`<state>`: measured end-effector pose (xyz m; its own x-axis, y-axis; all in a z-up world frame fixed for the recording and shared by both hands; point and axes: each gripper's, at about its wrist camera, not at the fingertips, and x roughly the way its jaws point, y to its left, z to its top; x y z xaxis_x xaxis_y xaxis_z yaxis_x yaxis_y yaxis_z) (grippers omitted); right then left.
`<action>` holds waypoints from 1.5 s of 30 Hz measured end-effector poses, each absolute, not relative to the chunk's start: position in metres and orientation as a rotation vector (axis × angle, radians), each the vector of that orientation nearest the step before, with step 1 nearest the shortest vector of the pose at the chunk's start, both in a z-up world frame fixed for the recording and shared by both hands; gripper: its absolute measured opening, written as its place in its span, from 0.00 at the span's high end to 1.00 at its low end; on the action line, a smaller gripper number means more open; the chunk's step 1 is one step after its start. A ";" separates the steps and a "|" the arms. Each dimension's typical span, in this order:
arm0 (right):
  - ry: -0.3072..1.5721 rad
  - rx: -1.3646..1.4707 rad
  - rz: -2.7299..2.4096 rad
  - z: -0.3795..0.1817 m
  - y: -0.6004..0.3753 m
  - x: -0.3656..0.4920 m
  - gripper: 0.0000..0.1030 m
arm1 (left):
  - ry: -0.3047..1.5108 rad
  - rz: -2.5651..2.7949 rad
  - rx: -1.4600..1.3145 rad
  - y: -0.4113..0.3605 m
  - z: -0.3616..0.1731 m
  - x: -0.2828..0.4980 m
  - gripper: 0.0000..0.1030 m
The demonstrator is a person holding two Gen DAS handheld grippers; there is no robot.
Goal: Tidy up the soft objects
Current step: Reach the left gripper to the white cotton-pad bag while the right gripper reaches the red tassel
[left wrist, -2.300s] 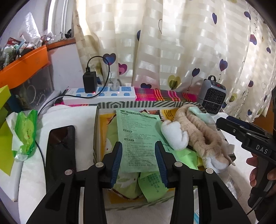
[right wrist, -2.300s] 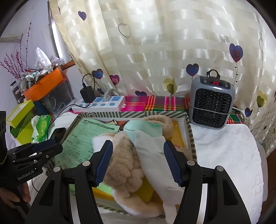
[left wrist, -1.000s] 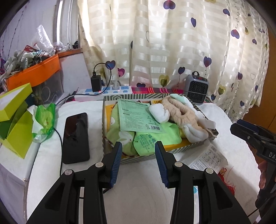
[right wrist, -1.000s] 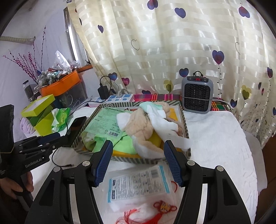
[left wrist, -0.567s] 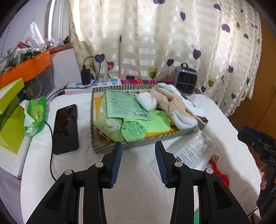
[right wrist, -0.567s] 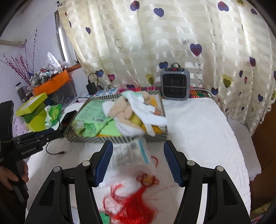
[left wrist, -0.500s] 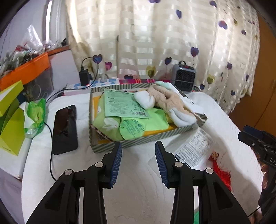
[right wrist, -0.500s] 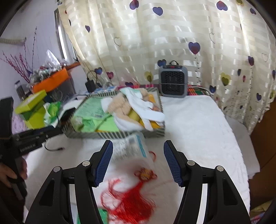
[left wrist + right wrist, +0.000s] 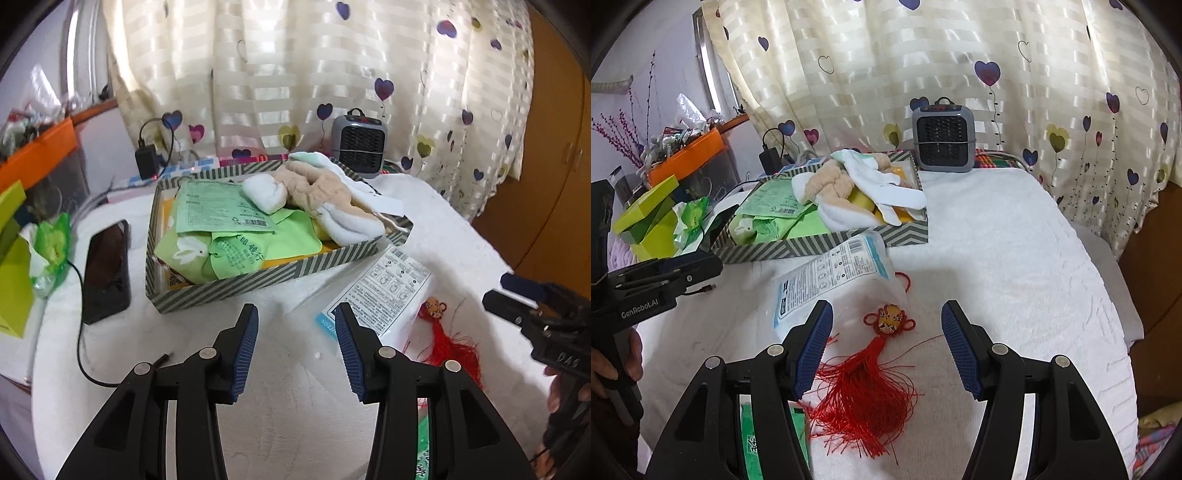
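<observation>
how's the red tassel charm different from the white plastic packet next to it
The red tassel charm is loose thread with a small painted face knot; the white plastic packet is flat, printed and blue-edged. The charm lies between the right gripper fingers; the packet reaches the striped box. Both lie on the white cloth, outside the box.

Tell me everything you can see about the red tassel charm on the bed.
The tassel charm lies flat on the white towel, outside the striped box. Its head is a small painted mask face in a red knotted cord frame; below it a bound neck spreads into a loose fan of shiny red threads, some straying. A thin red cord loop runs from the head toward the clear packet beside it. The head sits between the open right gripper fingers, apparently untouched. Threads reach a green packet.
</observation>
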<state>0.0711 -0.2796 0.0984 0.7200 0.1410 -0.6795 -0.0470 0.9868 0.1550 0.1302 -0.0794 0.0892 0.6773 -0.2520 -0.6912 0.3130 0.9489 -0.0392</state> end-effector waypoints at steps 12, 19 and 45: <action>0.771 0.142 0.086 0.093 -0.284 0.067 0.40 | 0.771 -0.352 0.121 -0.104 0.082 0.123 0.59; 0.792 0.151 0.088 0.086 -0.283 0.066 0.40 | 0.765 -0.362 0.149 -0.109 0.079 0.124 0.59; 0.877 0.169 0.104 0.059 -0.265 0.071 0.40 | 0.863 -0.502 0.132 -0.112 0.054 0.148 0.57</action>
<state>0.0708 -0.2653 0.0592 0.6358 0.1597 -0.7552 -0.0209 0.9816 0.1899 0.1483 -0.1116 0.0539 0.5424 -0.3691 -0.7547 0.4737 0.8763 -0.0881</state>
